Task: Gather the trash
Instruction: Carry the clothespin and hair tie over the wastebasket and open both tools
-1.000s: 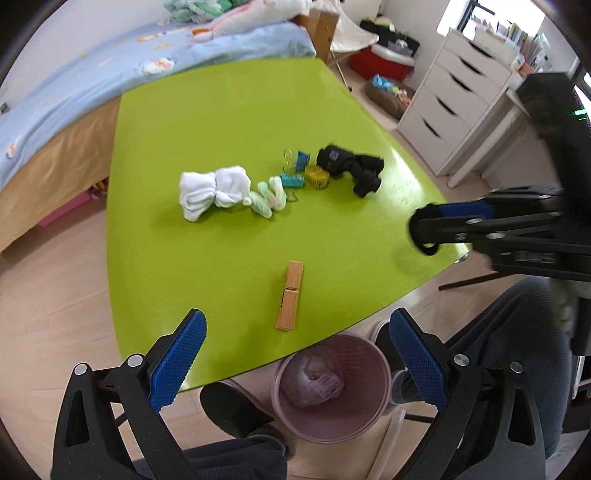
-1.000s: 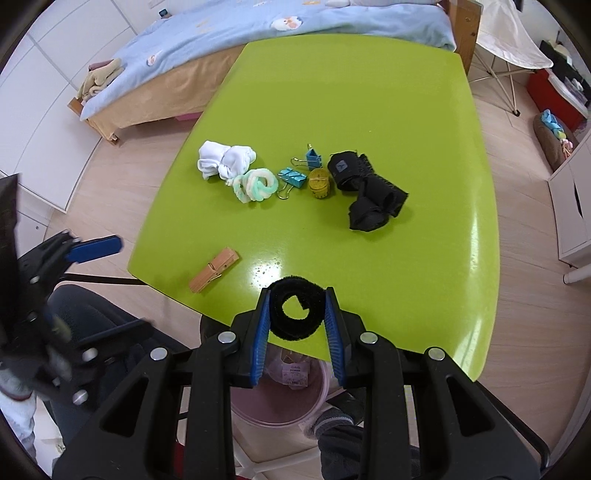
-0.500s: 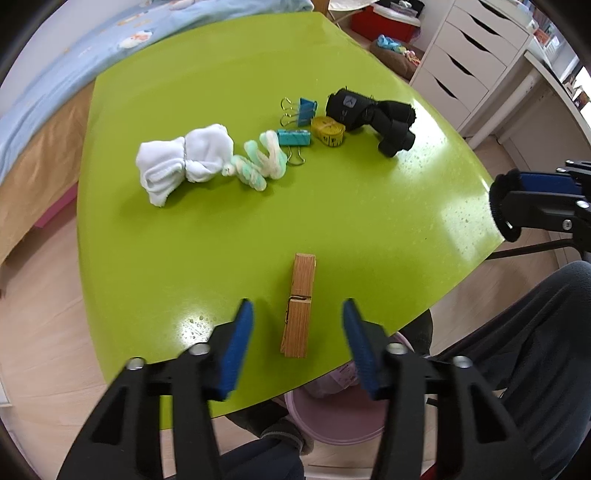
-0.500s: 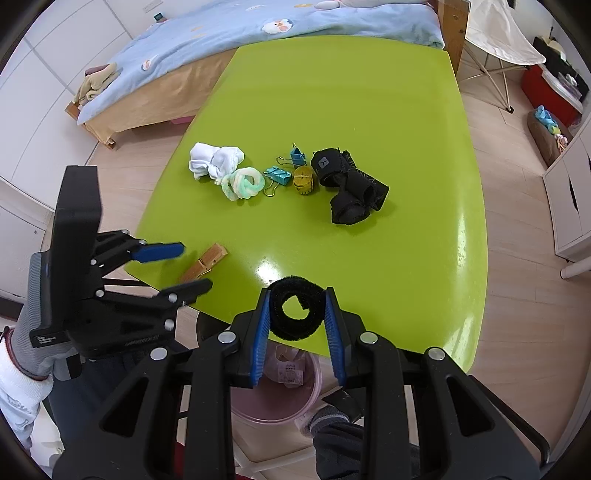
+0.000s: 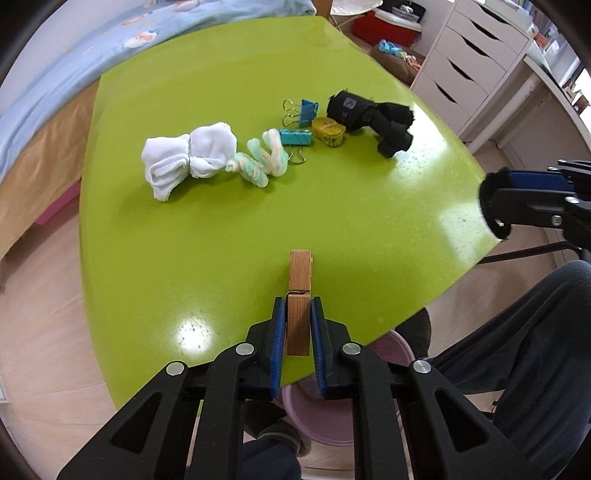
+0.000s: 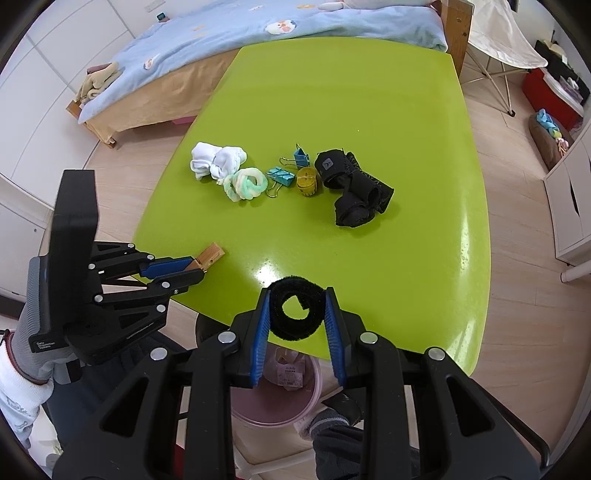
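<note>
My left gripper (image 5: 297, 314) is shut on a wooden clothespin (image 5: 299, 291) lying near the front edge of the green table (image 5: 207, 236); it also shows in the right wrist view (image 6: 210, 256). My right gripper (image 6: 295, 299) is shut on a black rolled strap (image 6: 294, 313), held above the table's front edge. A pink trash bin (image 6: 280, 391) with some trash inside stands on the floor below the edge. On the table lie a white cloth (image 5: 188, 155), a green-white fuzzy tie (image 5: 262, 162), two blue binder clips (image 5: 301, 110), a yellow tape measure (image 5: 328, 131) and a black brace (image 5: 373, 118).
A bed with a blue cover (image 6: 229, 40) stands beyond the table. White drawers (image 5: 476, 62) and a red box (image 5: 388, 26) are at the right. My dark-trousered legs (image 5: 535, 350) are by the bin. The floor is light wood.
My left gripper moved forward and down to the clothespin and shut on it. My right gripper kept hold of the black strap and barely moved.
</note>
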